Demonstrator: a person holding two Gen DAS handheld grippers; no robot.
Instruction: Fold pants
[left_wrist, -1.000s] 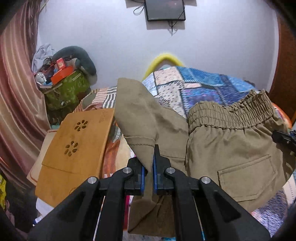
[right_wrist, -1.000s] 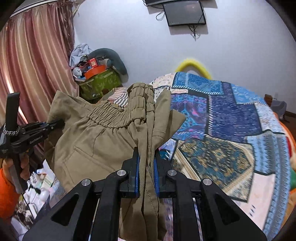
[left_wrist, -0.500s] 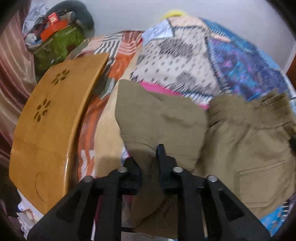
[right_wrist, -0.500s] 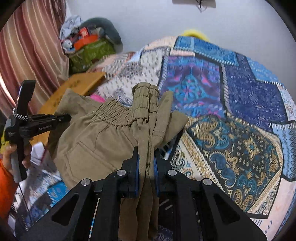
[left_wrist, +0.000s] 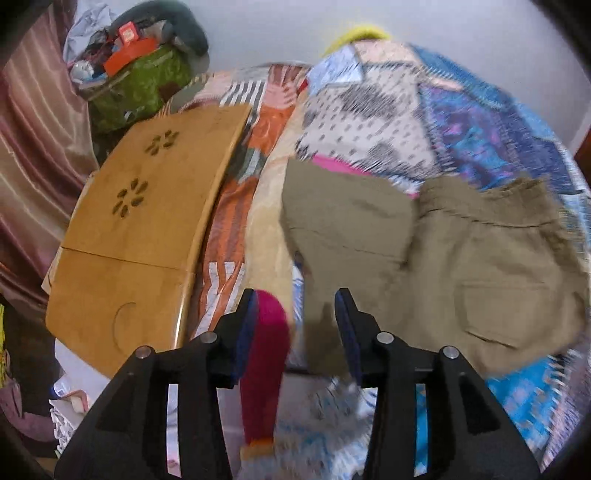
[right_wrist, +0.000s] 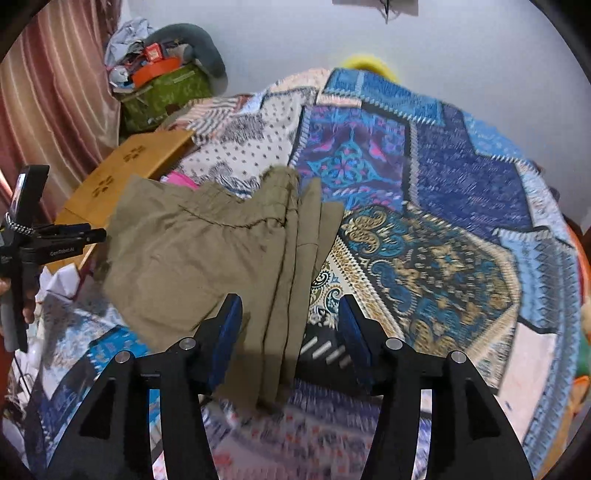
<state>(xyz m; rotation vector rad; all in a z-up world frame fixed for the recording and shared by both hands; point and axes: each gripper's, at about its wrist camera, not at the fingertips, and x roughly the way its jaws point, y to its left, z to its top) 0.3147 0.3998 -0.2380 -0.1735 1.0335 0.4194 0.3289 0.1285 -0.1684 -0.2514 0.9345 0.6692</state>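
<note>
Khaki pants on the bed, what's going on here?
A person with a handheld gripper in each hand is folding the khaki pants on the patchwork bedspread. Both the left gripper and right gripper have just been opening: the jaws stand apart, and cloth still lies between the pads without being pinched. The pants look just let go, settling on the bed beside the wooden lap desk. Both views are motion-blurred, so how neat the fold is can't be judged.
</note>
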